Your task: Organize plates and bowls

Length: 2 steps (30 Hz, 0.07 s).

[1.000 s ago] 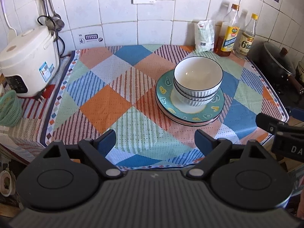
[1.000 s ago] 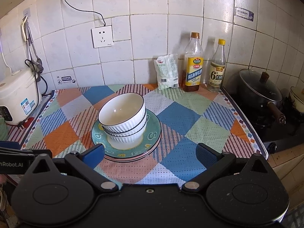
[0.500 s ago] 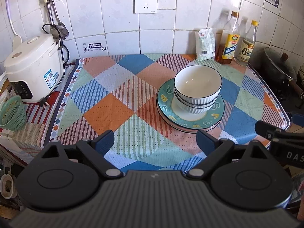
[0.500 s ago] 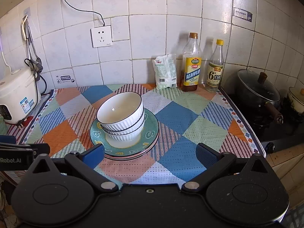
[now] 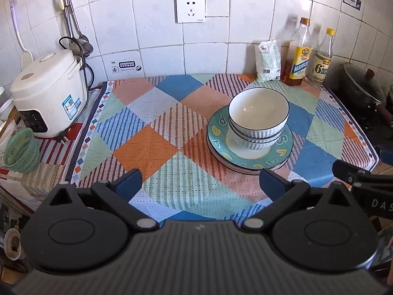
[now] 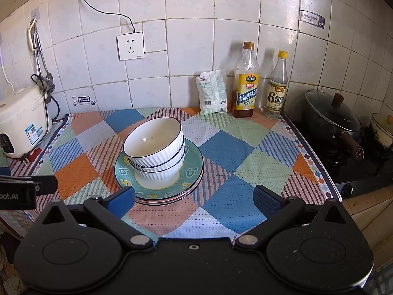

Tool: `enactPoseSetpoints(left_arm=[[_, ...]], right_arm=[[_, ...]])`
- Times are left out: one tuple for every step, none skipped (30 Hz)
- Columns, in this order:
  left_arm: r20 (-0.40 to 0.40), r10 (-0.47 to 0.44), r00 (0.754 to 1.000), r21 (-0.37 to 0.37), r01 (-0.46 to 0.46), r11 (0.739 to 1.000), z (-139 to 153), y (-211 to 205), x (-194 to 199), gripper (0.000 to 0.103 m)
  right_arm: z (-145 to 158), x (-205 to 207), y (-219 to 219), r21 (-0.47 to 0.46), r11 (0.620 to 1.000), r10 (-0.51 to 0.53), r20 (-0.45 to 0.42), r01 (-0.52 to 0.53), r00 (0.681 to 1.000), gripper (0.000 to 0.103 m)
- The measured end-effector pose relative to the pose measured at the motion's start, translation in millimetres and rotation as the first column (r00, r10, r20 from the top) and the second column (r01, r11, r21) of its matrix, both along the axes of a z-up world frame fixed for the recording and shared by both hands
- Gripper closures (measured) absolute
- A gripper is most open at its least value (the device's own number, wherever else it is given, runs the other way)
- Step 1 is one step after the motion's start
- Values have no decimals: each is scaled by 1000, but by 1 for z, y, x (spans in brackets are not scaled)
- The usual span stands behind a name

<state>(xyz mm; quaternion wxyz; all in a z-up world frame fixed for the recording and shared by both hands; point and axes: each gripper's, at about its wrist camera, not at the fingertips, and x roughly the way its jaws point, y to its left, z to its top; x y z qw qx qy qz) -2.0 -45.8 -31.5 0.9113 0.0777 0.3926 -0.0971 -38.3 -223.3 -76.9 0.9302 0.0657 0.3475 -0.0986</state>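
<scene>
Patchwork cloth (image 5: 157, 145) in orange, blue and green covers the counter, and all task items rest on it. A white rice cooker (image 5: 46, 93) stands at the cloth's left edge, a lidded pot (image 6: 331, 118) sits on the stove at the right, and two bottles (image 6: 245, 88) stand against the tiled wall. The teal plates (image 5: 285, 152) are stacked right of the cloth's centre, with the two ribbed white bowls (image 5: 258, 118) nested on top of them. Compared with one second ago, the stack appears unmoved, but in the left wrist view it is seen from farther back and more of the wall is shown; in the right wrist view little has changed. From this it is judged that the left tool has been drawn back and raised, and that the stacking is complete or nearly so. The left gripper (image 5: 200, 184) is held over the near edge of the cloth, well apart from the stack, with its jaws spread wide and nothing between them. The right gripper (image 6: 194, 200) is held near the plates' front rim without touching it, jaws likewise spread and empty.
</scene>
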Motion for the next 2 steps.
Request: enactPoseSetpoints(left_arm=[[2, 2, 1000, -1, -2, 1000, 0, -1, 0, 0], [1, 4, 1000, -1, -4, 1000, 0, -1, 0, 0]], right_arm=[[0, 1, 0, 1, 1000, 1, -1, -1, 1000, 0], [1, 1, 0, 0, 1000, 3, -1, -3, 1000, 0]])
